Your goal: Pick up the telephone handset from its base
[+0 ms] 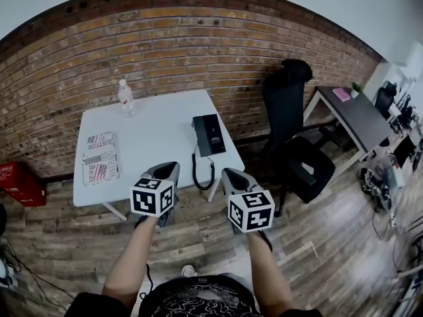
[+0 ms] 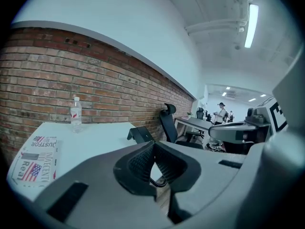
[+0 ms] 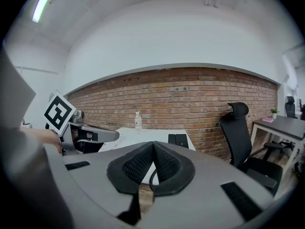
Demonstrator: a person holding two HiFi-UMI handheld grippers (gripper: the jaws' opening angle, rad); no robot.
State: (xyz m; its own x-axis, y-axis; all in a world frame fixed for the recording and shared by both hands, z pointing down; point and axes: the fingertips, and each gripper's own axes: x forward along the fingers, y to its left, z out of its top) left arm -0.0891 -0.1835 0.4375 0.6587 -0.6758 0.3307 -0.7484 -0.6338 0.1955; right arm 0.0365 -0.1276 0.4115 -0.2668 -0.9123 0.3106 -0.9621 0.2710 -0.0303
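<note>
The newspaper (image 1: pixel 100 157) on the white table (image 1: pixel 158 127) shows "DUSTFOR" in bold capitals and, lower on the page, "Real" in large letters beside a flag picture. Its smaller lines are too fine to read. The print on the telephone (image 1: pixel 209 135) and the water bottle (image 1: pixel 125 98) label is illegible.

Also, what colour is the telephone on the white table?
The telephone is black, and so is its coiled cord; the head view shows it best.

Grey left tongs (image 1: pixel 166 168), grey right tongs (image 1: pixel 230 174), black-and-white marker cubes (image 1: pixel 152 197), black mesh pads (image 2: pixel 138 163)
</note>
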